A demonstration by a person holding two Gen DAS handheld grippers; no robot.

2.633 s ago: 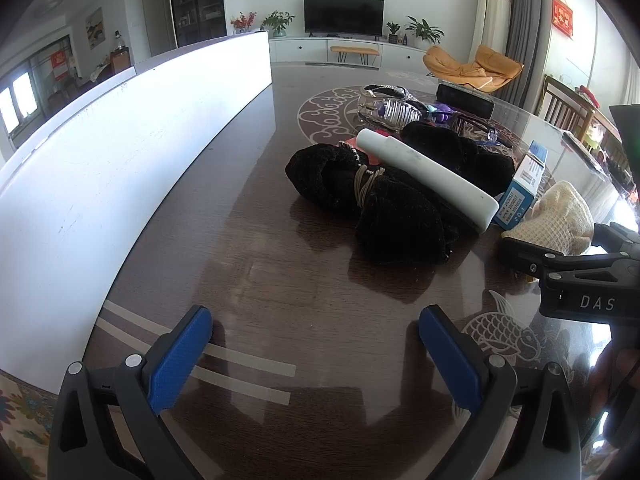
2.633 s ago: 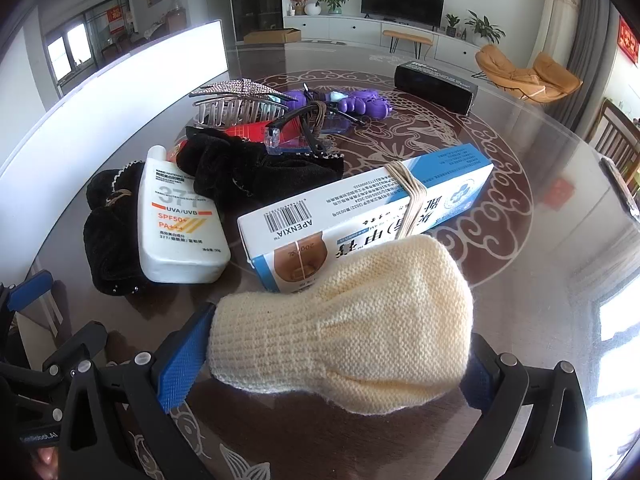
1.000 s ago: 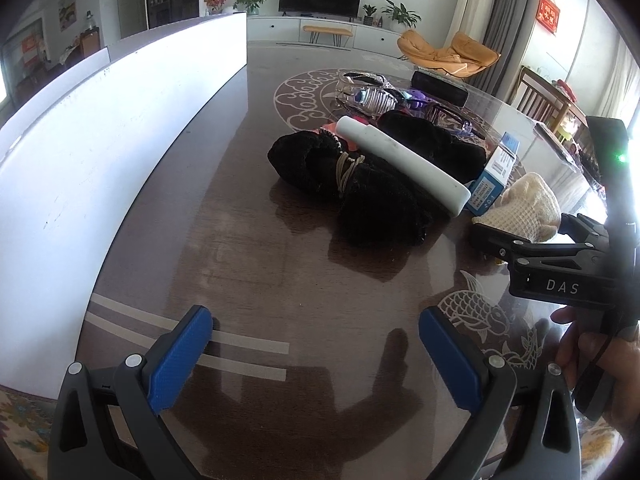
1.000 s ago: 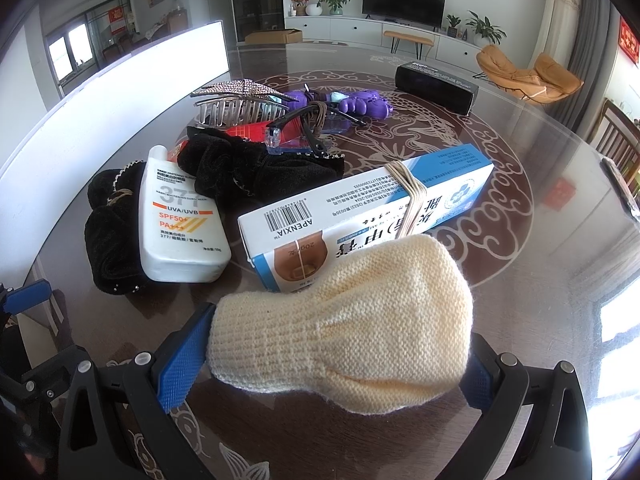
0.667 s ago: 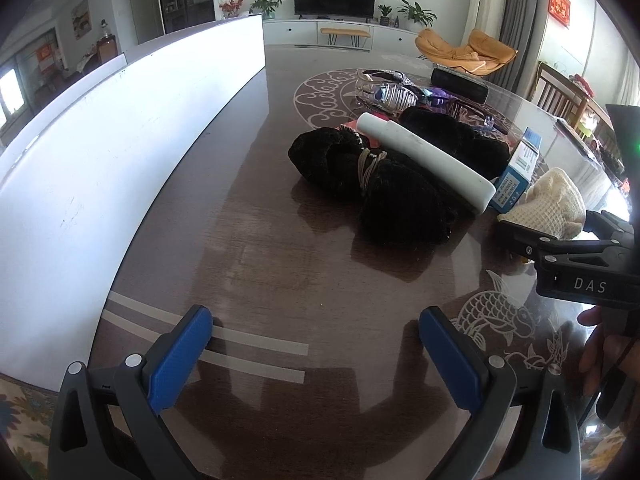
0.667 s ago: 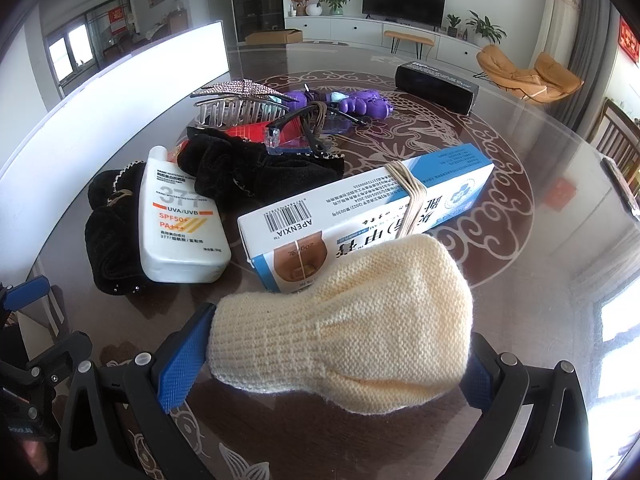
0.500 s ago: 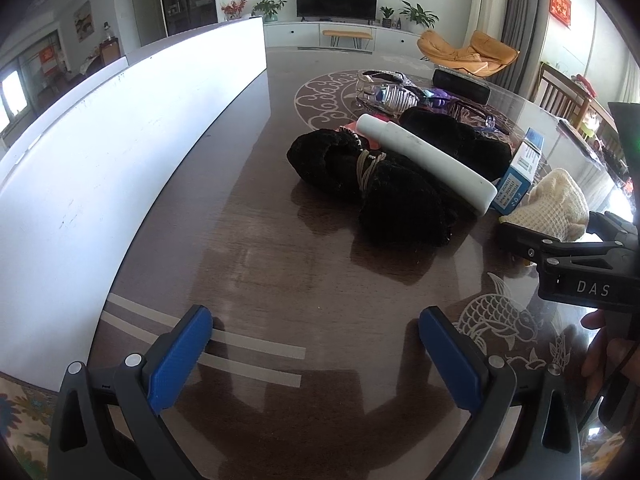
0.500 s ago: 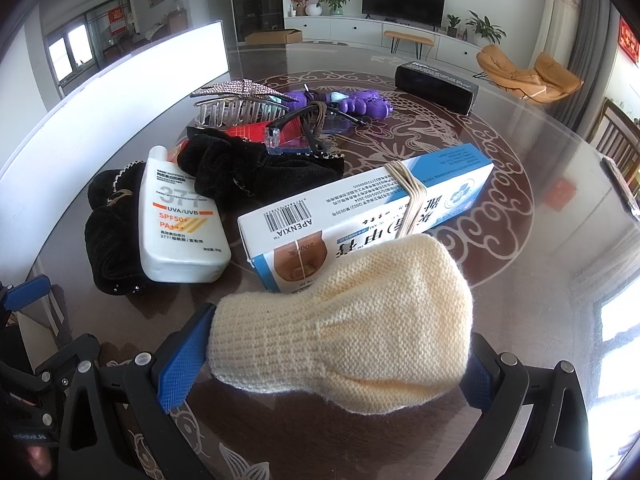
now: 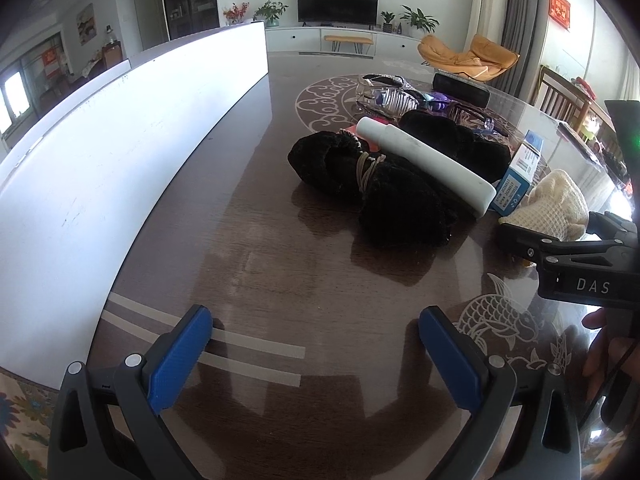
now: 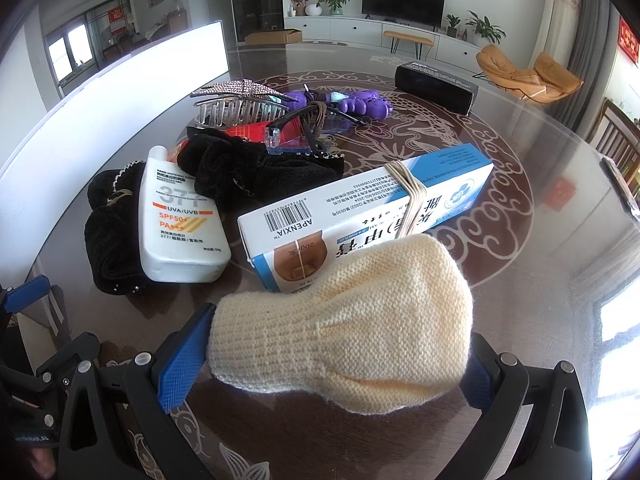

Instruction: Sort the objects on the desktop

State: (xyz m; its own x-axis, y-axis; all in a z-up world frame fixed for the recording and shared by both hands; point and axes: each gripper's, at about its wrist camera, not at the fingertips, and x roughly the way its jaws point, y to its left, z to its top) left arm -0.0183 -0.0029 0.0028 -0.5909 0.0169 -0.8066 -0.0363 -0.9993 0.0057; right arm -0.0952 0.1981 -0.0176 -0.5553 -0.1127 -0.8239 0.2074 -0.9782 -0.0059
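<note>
Right wrist: "APENXIA" box, "SPF50+" bottle

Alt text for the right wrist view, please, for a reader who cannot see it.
A cream knitted pouch sits between the blue pads of the right gripper on a glossy dark table. Behind it lie a blue and white box, a white sunscreen bottle, black velvet scrunchies and a silver hair claw.

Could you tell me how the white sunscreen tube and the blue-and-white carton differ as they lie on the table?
The sunscreen tube is smaller, soft-edged and rests on a black plush item; the carton is longer, sharp-cornered, and the cream knitted piece overlaps its near end. The carton has a rubber band around it; the tube has none. Both lie flat with printed faces up.
</note>
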